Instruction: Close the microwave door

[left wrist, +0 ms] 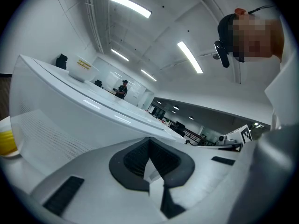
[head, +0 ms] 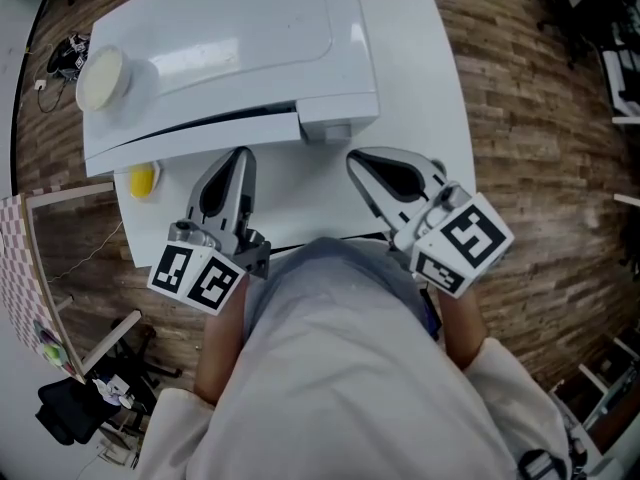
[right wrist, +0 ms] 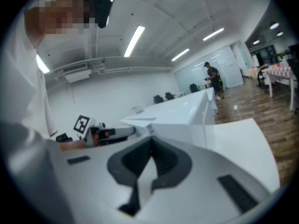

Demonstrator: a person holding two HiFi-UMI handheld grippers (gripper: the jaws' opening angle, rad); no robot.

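The white microwave (head: pixel 230 48) stands on a white table (head: pixel 420 88), seen from above. Its door (head: pixel 200 143) lies along the front, with a thin dark seam under the top; whether it is latched I cannot tell. In the left gripper view the door (left wrist: pixel 51 125) with its dotted window fills the left side. My left gripper (head: pixel 243 154) is shut and empty, its tip just in front of the door. My right gripper (head: pixel 353 158) is also shut and empty, below the control panel end (head: pixel 340 128). The jaws meet in both gripper views (left wrist: pixel 149 140) (right wrist: pixel 150 139).
A round white bowl (head: pixel 100 78) sits on the microwave's top at the left. A yellow object in a small white dish (head: pixel 143 180) stands on the table at the door's left end. Wooden floor surrounds the table. The person's body fills the lower head view.
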